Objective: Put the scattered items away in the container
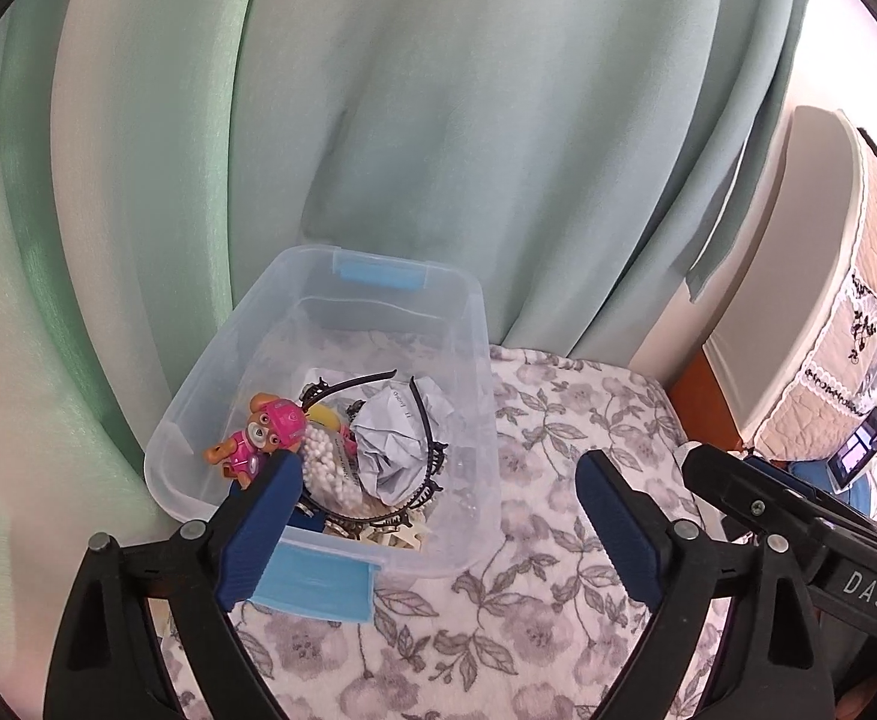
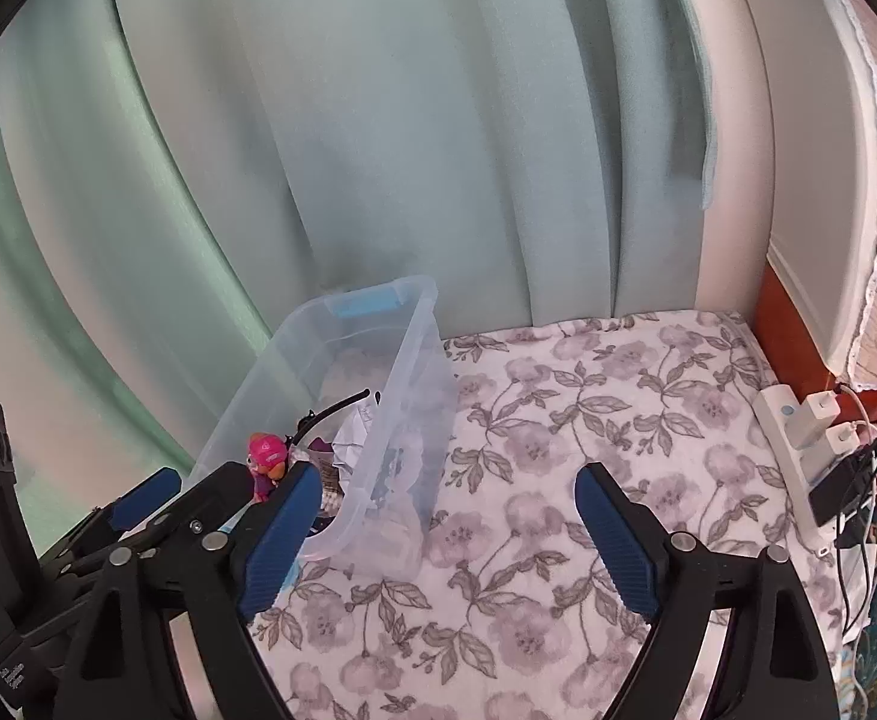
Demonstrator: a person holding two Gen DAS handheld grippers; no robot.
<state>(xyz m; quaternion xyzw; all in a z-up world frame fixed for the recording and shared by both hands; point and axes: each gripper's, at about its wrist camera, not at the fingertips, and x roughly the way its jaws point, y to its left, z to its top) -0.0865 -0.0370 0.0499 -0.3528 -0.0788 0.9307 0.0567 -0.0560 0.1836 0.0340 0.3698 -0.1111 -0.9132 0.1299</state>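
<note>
**Container holds the gathered items; both grippers gape with nothing between the pads**

Container (image 1: pixel 342 324), a clear plastic bin with blue latches at its two short ends, sits on a bed covered with a grey floral blanket (image 1: pixel 558 540), up against a pale green curtain (image 1: pixel 438 120). Inside it lie a pink toy pup figure (image 1: pixel 258 432), a crumpled ball of paper (image 1: pixel 396 438), a black toothed headband (image 1: pixel 432 450) curving around the paper, and a packet of small white beads (image 1: pixel 327 468). Something yellow shows behind the beads, too hidden to name. All of these crowd the near half of the bin; the far half shows only its bare bottom.

In the left wrist view, the left gripper (image 1: pixel 438 480) hangs above the bin's near right corner with its jaws wide apart and nothing between them. Its left blue pad overlaps the near rim in the picture; its right pad stands over bare blanket. The right gripper (image 2: pixel 447 492) is likewise spread wide and holds nothing, and it sits just to the right of the bin, over the blanket. From the right wrist view the bin's long side wall faces the camera, and the toy's pink head peeks over the near edge. A white power strip (image 2: pixel 792 450) with plugged-in chargers lies at the blanket's right edge, well apart from the bin.
</note>
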